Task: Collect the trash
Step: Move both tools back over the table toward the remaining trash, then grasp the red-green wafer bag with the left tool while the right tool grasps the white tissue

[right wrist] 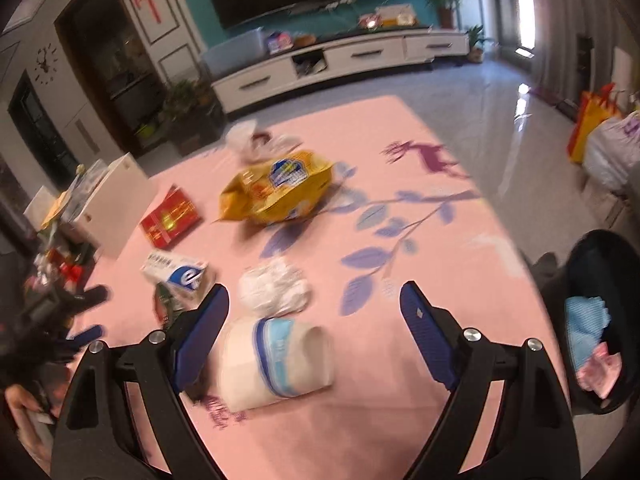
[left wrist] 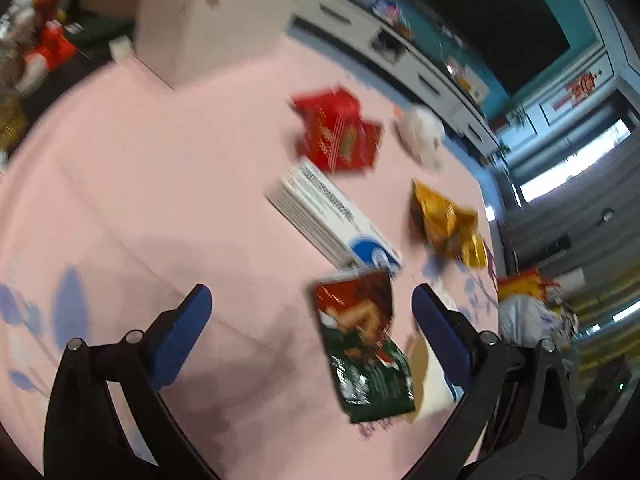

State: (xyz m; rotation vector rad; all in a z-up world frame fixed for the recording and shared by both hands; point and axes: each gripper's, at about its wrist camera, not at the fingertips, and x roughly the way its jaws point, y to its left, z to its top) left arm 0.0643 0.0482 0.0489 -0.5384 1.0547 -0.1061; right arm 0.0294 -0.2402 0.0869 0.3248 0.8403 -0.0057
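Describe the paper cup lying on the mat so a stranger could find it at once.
Start at the pink mat with purple leaf prints. The paper cup lies on its side there, between the right gripper's open fingers. Unlike the crumpled white wad just beyond, it is smooth, with a blue band.

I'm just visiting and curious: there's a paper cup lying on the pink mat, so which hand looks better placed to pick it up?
Probably the right. The right gripper is open, with the paper cup lying on its side just below its fingers. The left gripper frames a red-and-green snack bag instead.
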